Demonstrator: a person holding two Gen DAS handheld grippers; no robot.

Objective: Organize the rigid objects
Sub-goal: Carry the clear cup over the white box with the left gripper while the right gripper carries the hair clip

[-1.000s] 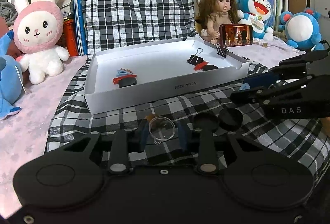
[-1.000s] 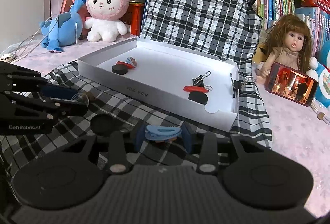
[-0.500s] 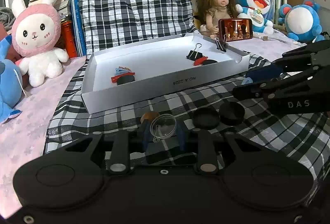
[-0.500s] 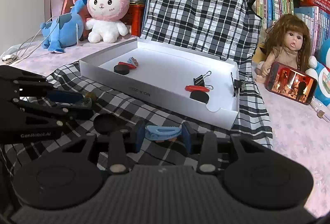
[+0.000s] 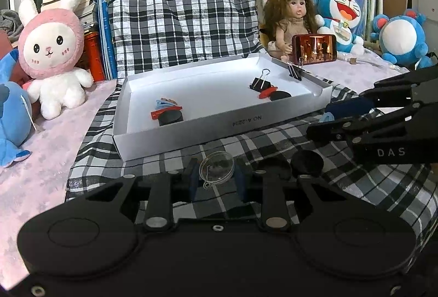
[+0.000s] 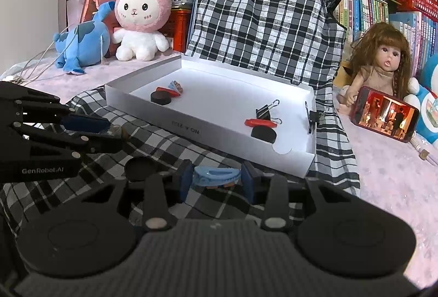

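Left claw grips clear suction cup; right claw clamps blue hair clip lengthwise, lying crosswise

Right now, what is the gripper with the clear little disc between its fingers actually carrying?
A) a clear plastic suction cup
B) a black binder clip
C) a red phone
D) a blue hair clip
A: in the left wrist view, the left gripper is closed on a clear suction cup with a small tab, while the blue hair clip sits in the right gripper.
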